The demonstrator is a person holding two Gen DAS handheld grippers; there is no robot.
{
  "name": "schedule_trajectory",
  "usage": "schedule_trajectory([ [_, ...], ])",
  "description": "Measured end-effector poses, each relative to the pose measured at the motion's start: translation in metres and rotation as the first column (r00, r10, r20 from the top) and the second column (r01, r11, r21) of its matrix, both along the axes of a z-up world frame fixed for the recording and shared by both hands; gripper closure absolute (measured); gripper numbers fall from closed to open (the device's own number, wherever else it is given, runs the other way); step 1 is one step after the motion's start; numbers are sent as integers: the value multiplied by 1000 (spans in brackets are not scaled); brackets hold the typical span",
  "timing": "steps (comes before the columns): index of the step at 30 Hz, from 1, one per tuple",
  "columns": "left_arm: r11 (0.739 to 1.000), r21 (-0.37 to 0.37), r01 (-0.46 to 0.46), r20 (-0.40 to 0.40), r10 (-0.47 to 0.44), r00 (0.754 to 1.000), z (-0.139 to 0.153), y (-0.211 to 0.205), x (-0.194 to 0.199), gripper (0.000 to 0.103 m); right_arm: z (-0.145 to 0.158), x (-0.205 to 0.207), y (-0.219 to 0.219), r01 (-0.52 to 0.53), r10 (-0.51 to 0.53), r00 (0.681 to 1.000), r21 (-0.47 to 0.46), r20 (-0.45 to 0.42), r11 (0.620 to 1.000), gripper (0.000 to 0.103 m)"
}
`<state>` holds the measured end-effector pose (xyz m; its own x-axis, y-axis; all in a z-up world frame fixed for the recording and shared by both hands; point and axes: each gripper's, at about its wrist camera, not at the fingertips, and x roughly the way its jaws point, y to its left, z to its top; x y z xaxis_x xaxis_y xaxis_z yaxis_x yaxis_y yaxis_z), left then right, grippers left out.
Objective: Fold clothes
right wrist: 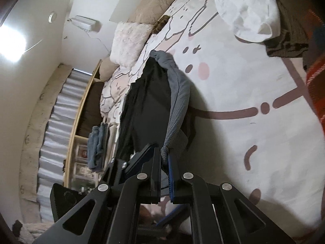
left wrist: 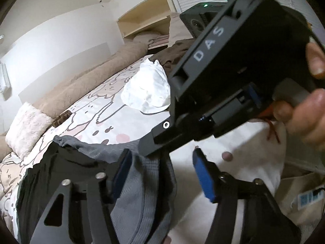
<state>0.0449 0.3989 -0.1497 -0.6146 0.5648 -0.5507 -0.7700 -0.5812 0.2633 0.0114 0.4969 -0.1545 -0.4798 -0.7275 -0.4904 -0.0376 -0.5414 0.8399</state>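
Observation:
A grey knit garment (left wrist: 142,185) lies over a black garment (left wrist: 40,174) on the patterned bed sheet (left wrist: 105,109). My left gripper (left wrist: 162,174) is open, its blue pads either side of the grey cloth, with the right gripper's body close in front of it. In the right wrist view my right gripper (right wrist: 163,172) is shut on the near edge of the grey garment (right wrist: 178,93), which runs away from it along the black garment (right wrist: 148,105).
A crumpled white cloth (left wrist: 148,87) and a brown garment (left wrist: 174,52) lie farther up the bed. A fluffy white pillow (left wrist: 26,128) and a beige blanket (left wrist: 87,77) line the wall side. Open shelves (right wrist: 85,142) stand past the bed end.

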Motion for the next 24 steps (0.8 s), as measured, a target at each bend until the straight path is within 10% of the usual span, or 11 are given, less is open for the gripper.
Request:
schedule_trajectory([
  [9,998,11,-63,76,62,995,-4,-12,-18,97,1,-5,-7,-26,26,1000,13,16,1000,96],
  [18,986,128,-109,237,76,968,7,-56,-33,98,67,-12,-16,58,-4,986,327,-165,943,94],
  [20,979,166,-120,287,68,956,13,-68,-38,98,81,-33,-13,92,-19,979,359,-203,929,56],
  [21,975,184,-125,311,63,948,15,-74,-40,98,87,-51,-12,117,-31,975,387,-221,915,0],
  [24,971,208,-113,367,30,930,20,-86,-43,98,98,-119,-18,113,15,969,493,-248,863,0],
])
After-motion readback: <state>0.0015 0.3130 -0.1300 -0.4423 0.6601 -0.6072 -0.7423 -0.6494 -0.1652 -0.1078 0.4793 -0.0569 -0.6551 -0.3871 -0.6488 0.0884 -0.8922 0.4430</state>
